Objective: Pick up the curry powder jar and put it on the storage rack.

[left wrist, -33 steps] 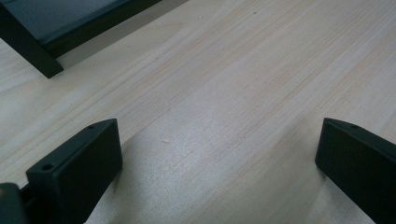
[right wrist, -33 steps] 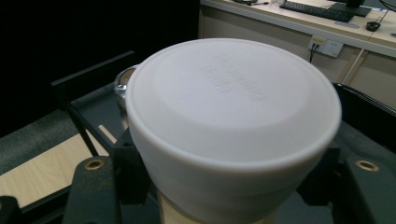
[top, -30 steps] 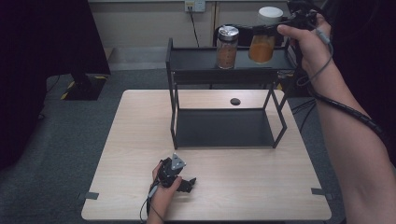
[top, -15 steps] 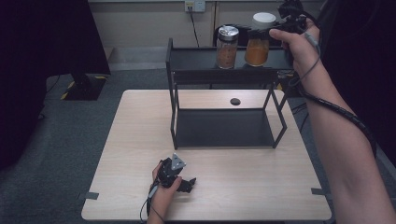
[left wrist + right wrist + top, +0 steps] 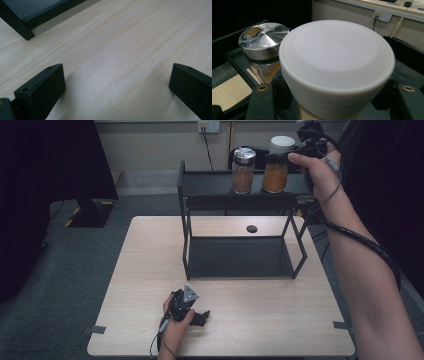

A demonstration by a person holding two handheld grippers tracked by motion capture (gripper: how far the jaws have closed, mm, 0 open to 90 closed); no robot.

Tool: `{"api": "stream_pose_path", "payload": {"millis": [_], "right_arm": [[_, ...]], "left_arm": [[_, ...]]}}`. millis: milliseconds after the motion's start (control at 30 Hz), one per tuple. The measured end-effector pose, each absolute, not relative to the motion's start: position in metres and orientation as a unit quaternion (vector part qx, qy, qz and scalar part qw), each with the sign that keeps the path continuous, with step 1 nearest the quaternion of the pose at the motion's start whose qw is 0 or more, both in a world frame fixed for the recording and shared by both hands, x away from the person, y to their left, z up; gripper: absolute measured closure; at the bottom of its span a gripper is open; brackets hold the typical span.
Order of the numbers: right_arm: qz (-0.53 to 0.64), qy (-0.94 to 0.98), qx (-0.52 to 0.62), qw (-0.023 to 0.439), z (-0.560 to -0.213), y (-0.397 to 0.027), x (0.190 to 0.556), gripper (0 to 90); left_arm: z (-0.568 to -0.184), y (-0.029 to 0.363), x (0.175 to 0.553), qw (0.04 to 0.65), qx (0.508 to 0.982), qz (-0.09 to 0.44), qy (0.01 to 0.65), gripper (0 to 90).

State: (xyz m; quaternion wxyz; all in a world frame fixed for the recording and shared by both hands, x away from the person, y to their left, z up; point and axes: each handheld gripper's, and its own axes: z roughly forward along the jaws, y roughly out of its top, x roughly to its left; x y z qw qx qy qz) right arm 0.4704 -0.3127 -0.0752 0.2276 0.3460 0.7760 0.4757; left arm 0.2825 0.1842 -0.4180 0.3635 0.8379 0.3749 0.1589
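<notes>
Two handheld grippers at a pale wooden table (image 5: 150,265) with a black two-tier rack (image 5: 240,190).

Low on the left, the left gripper (image 5: 197,317) rests on the tabletop, jaws spread wide with nothing between them. On the rack's top shelf a steel-lidded spice jar (image 5: 243,169) stands just left of a white-lidded jar of orange powder (image 5: 277,164), which the right gripper (image 5: 287,156) clamps just under its lid.

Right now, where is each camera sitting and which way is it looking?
High view: above the pale wooden table, looking forward and down; both forearms show.
Left gripper view: on the left gripper, facing the tabletop; open jaws.
Right gripper view: on the right gripper, facing the white-lidded jar of orange powder.
Shared: that jar beside the steel-lidded glass jar.
</notes>
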Motion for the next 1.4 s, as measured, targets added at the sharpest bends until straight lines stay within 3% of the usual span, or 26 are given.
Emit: {"api": "stream_pose_path", "payload": {"millis": [300, 400, 500, 833, 1400], "right_arm": [[0.470, 0.779, 0.342, 0.236, -0.076, -0.311, 0.467, 33.6], [0.470, 0.779, 0.345, 0.230, -0.077, -0.312, 0.468, 28.0], [0.463, 0.779, 0.359, 0.223, -0.077, -0.308, 0.467, 15.3], [0.469, 0.764, 0.374, 0.239, -0.084, -0.314, 0.449, 0.0], [0.480, 0.768, 0.357, 0.229, -0.100, -0.320, 0.417, 0.7]], "left_arm": [[-0.418, 0.184, 0.282, 0.364, 0.837, 0.159, 0.375, 0.1], [-0.418, 0.184, 0.282, 0.364, 0.837, 0.159, 0.376, 0.1], [-0.418, 0.184, 0.282, 0.363, 0.837, 0.159, 0.376, 0.1], [-0.418, 0.184, 0.282, 0.363, 0.837, 0.159, 0.377, 0.1], [-0.418, 0.184, 0.282, 0.364, 0.837, 0.159, 0.377, 0.1]]}}
